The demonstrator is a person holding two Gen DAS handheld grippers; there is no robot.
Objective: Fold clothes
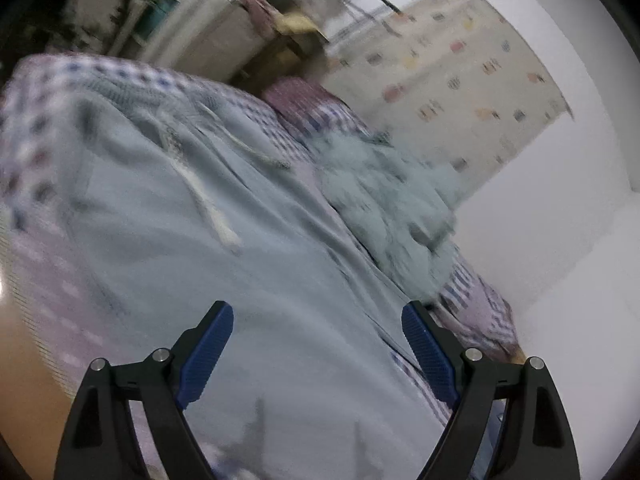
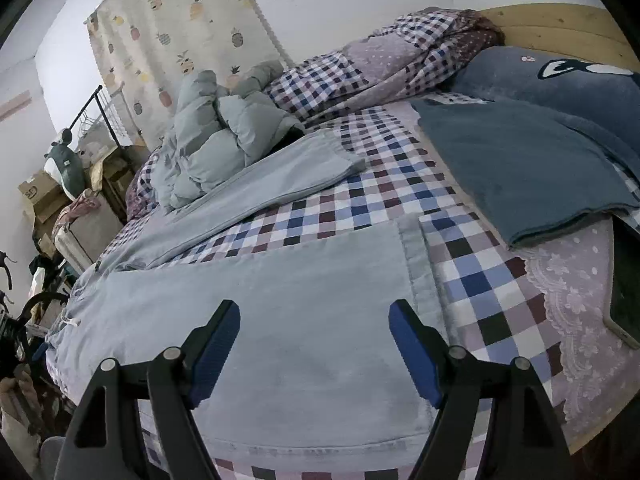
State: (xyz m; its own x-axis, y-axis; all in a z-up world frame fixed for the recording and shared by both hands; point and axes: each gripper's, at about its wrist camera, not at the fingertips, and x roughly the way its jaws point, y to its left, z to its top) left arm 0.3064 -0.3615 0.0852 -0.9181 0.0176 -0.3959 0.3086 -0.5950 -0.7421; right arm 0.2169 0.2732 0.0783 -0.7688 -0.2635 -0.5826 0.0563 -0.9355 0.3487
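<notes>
On the bed [image 2: 472, 264], across the checkered sheet, a pair of light blue-grey sweatpants [image 2: 280, 312] is spread out flat, one leg running right under the right hand-held gripper [image 2: 314, 312] and the other leg [image 2: 256, 196] angled away toward the puffy pale jacket [image 2: 216, 152] bunched up near the wall. The right hand-held gripper hangs just above the near leg with its blue pads wide apart and nothing between them; the leg's cuff sits just past the right-hand finger. The left wrist view is pretty blurry, but the left hand-held gripper [image 1: 318, 316] is also spread open and empty, over the waist end of the same pants [image 1: 240, 260], with the white drawstring [image 1: 212, 208] lying ahead of it and slightly to the left. The puffy jacket [image 1: 384, 208] shows up there too, ahead and to the right. A dark teal folded blanket [image 2: 520, 172] lies further up the bed, well apart from the pants, next to a blue pillow [image 2: 560, 80] by the wooden headboard. A pineapple-print curtain [image 2: 180, 32] hangs on the wall behind.
</notes>
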